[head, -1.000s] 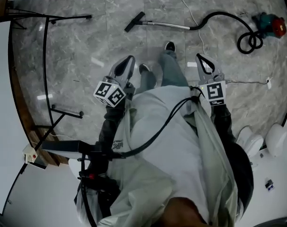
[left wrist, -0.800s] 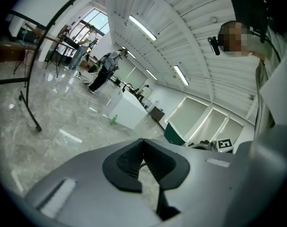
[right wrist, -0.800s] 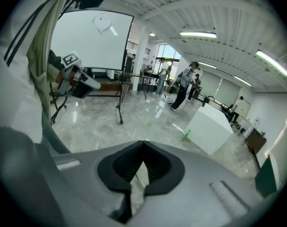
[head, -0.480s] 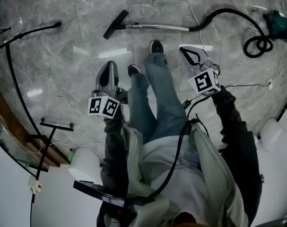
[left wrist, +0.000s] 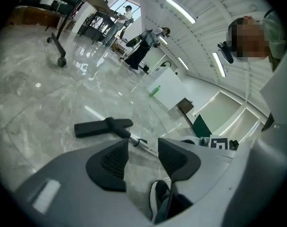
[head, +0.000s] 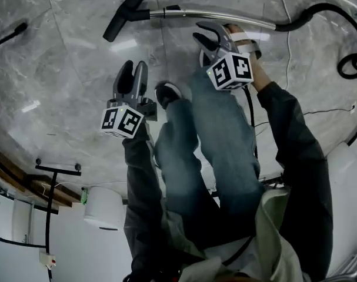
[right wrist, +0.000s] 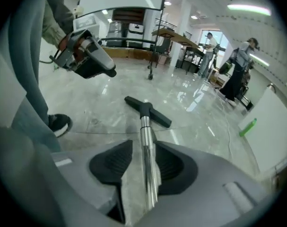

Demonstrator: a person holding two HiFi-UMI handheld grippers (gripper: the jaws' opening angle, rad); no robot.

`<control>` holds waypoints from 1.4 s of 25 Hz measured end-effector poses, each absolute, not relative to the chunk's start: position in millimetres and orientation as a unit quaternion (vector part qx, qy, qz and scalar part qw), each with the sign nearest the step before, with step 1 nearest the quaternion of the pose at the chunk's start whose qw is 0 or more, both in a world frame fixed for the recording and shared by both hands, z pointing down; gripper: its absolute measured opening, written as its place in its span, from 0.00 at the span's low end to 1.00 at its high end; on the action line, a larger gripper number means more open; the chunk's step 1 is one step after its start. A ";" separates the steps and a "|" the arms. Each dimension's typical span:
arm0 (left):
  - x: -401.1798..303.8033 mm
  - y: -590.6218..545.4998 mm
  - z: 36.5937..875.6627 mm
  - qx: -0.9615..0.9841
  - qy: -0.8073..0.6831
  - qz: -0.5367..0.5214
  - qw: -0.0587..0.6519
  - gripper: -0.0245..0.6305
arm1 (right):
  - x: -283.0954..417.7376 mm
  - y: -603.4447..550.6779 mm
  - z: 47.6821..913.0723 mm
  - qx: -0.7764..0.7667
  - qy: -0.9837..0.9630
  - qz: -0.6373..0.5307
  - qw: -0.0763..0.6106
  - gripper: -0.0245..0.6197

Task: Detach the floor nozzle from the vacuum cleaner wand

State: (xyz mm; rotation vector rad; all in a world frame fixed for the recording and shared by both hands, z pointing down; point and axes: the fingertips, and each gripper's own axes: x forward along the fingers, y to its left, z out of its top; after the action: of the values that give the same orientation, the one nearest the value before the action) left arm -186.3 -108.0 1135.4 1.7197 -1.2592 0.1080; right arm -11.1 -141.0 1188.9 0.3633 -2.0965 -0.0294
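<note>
The black floor nozzle lies on the marble floor, joined to the chrome wand, which runs right into a black hose. My right gripper hangs low over the wand, open, its jaws having just been opening. In the right gripper view the wand shows in the gap of the right gripper, close to the right pad, with the nozzle beyond. My left gripper is open with nothing in it, its jaws also just opened. From the left gripper the nozzle lies ahead.
The person's legs and a shoe stand between the two grippers. A white cylinder and a black stand sit at lower left. Wheeled tables and people are far off.
Both grippers have dropped toward the floor and forward, and the nozzle and wand have come much closer. The right gripper is now at the wand. Both pairs of jaws have gone from shut to open.
</note>
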 end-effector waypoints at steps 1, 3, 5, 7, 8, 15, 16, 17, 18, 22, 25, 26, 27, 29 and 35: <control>-189.1 -100.0 1152.1 0.701 -0.515 0.052 0.491 0.35 | -16.1 -140.9 1208.0 0.142 -0.860 -0.022 0.490 0.29; -193.9 -90.1 1176.6 0.693 -0.515 0.059 0.501 0.35 | -17.7 -148.4 1240.8 0.141 -0.851 -0.035 0.505 0.34; -196.4 -88.1 1190.6 0.690 -0.516 0.061 0.505 0.35 | -11.6 -160.7 1274.6 0.141 -0.832 -0.040 0.536 0.34; -194.7 -89.5 1195.7 0.685 -0.519 0.055 0.508 0.35 | -6.0 -169.1 1308.1 0.123 -0.805 -0.049 0.579 0.33; -192.0 -90.1 1195.9 0.683 -0.519 0.050 0.511 0.35 | -5.4 -170.4 1321.3 0.109 -0.793 -0.052 0.597 0.31; -160.1 -117.5 1187.9 0.664 -0.504 0.014 0.552 0.44 | -10.5 -161.8 1342.9 0.026 -0.778 0.063 0.624 0.25; -154.1 -122.8 1184.4 0.661 -0.498 0.002 0.562 0.47 | -8.7 -156.8 1333.2 0.012 -0.778 0.079 0.623 0.25; -147.3 -129.1 1178.8 0.659 -0.490 -0.011 0.570 0.51 | -7.3 -152.6 1317.1 0.002 -0.779 0.097 0.619 0.25; -139.8 -136.3 1170.3 0.660 -0.480 -0.026 0.577 0.54 | -6.8 -148.7 1295.2 -0.004 -0.780 0.113 0.615 0.24; -112.8 -169.3 1088.7 0.684 -0.448 -0.115 0.564 0.63 | -1.7 -115.3 1180.9 -0.003 -0.776 0.118 0.620 0.24; -83.9 -188.6 973.5 0.752 -0.366 -0.174 0.519 0.67 | 11.6 -84.3 1092.8 -0.020 -0.755 0.109 0.646 0.23; -71.2 -189.7 933.9 0.777 -0.331 -0.178 0.505 0.60 | 14.5 -78.1 1063.7 -0.025 -0.748 0.114 0.653 0.23; -60.6 -190.7 896.4 0.797 -0.303 -0.177 0.492 0.60 | 16.2 -75.1 1034.6 -0.026 -0.744 0.119 0.657 0.23; -48.0 -192.8 827.7 0.822 -0.265 -0.174 0.472 0.60 | 15.8 -74.6 976.3 -0.014 -0.743 0.128 0.657 0.23; -46.4 -177.6 635.2 0.854 -0.166 -0.230 0.437 0.32 | 5.7 -64.0 805.4 0.036 -0.735 0.134 0.664 0.23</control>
State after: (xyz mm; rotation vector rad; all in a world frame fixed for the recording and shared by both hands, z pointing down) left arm -46.4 -177.6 635.2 2.1233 -0.4132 -0.5714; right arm 5.7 -64.0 805.4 0.0807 -1.6596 0.3024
